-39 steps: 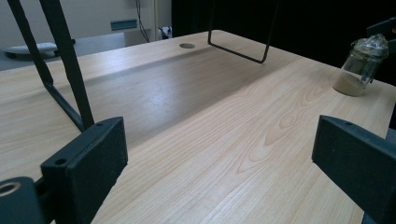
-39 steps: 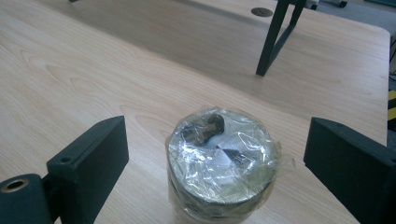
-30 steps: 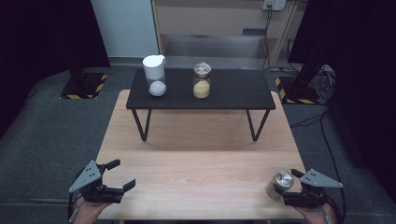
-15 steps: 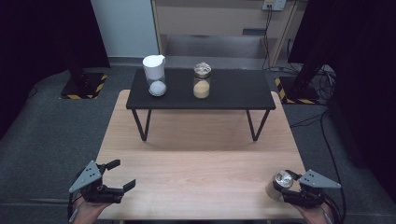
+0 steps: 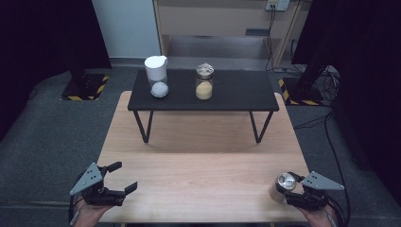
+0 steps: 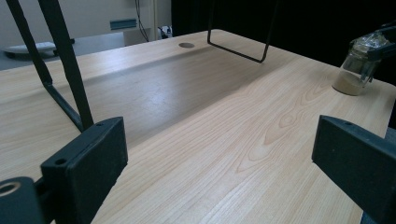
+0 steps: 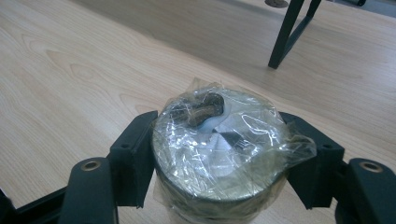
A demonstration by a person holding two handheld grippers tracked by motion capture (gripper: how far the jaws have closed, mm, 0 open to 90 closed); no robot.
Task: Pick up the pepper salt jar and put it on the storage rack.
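A small glass jar [image 5: 278, 192] of tan powder, its lid wrapped in crinkled clear plastic, stands at the near right corner of the wooden table [image 5: 203, 161]. My right gripper [image 5: 288, 188] has just been closing its jaws, and they now press on the jar between them. In the right gripper view the jar [image 7: 217, 140] sits between the black pads [image 7: 135, 156], which touch both of its sides. My left gripper [image 5: 124, 176] rests at the near left corner, open. Bare wood lies between its jaws in the left gripper view, where the jar [image 6: 354, 70] stands far off at the right.
A low black table [image 5: 236, 92] stands on the far half of the wooden table. On it are a white-lidded jar [image 5: 156, 75] holding something white and a jar of yellow powder [image 5: 204, 82]. Its thin black legs [image 6: 70, 70] rise ahead of my left gripper.
The right gripper's jaws have closed onto the jar. Neither hand has shifted, and the left gripper is as it was.
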